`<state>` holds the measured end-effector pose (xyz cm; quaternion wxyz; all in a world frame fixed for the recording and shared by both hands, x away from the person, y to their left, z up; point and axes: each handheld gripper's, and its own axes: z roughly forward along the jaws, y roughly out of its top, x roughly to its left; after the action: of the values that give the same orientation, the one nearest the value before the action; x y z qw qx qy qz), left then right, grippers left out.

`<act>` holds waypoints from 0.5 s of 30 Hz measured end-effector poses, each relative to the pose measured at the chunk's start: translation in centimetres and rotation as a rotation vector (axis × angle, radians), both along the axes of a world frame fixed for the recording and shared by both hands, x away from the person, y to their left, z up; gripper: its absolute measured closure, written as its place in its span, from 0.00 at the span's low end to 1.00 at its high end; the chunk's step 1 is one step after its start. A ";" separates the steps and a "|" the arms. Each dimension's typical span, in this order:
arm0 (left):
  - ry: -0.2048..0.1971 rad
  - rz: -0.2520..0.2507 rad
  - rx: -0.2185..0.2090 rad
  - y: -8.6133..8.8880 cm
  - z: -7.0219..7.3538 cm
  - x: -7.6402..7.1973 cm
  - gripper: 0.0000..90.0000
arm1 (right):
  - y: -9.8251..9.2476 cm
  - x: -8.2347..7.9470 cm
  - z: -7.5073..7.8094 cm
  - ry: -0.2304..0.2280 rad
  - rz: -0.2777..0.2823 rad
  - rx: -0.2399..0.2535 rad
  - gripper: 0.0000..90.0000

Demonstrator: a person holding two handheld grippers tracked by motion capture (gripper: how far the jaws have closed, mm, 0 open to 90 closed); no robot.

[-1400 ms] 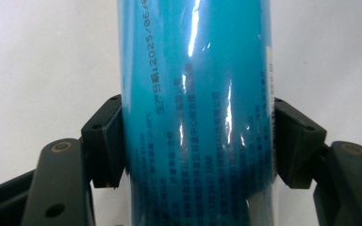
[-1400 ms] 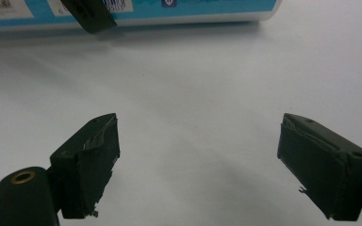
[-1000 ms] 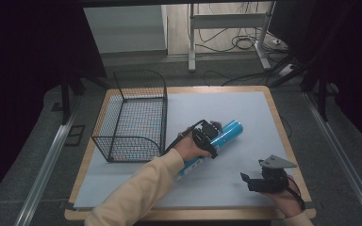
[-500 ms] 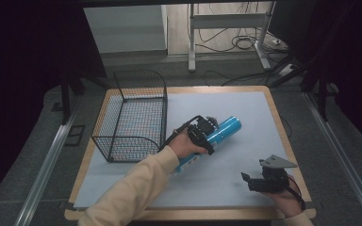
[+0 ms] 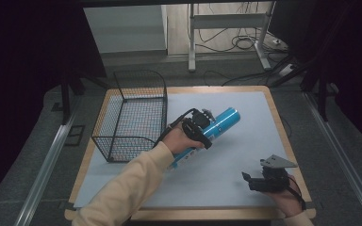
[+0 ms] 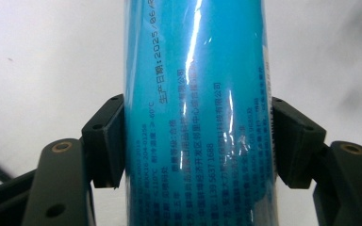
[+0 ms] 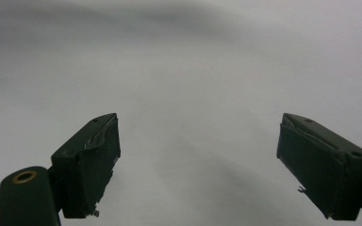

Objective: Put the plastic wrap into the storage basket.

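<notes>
pale grey sheet covers the wooden tabletop (image 5: 278, 122), giving a plain surface to work on. black wire basket (image 5: 136, 115) stands at its left part, open at the top, likely the place meant to receive things. just right of the basket a blue can (image 5: 219, 125) lies slanted, its far end pointing up and to the right, its near end hidden under the person's left hand. the left tongs (image 5: 200, 127) are clamped across the can's middle; in the left gripper view the two black pads press flat on either side of the can (image 6: 200, 141), a grip at mid-length that should keep it balanced when carried. it looks raised off the sheet, though i cannot tell for sure. the right tongs (image 5: 247, 180) rest near the front right corner, well apart from the can, jaws spread wide with nothing between them (image 7: 198, 160), seemingly waiting out of the way.
</notes>
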<state>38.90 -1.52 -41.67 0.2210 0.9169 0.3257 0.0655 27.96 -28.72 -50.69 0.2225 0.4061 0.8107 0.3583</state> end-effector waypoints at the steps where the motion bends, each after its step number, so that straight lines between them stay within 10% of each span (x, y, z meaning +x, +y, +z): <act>1: -0.005 0.003 -0.003 0.0 0.2 0.0 0.35 | 0.0 0.0 0.0 0.000 0.000 0.000 0.16; 15: -0.070 0.007 -0.034 0.5 4.1 0.3 0.35 | -0.1 0.1 -0.1 0.000 -0.005 -0.006 0.16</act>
<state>39.22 -1.03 -37.61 0.2478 0.9090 0.3221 0.0927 28.03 -28.84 -50.76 0.2246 0.4074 0.8108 0.3553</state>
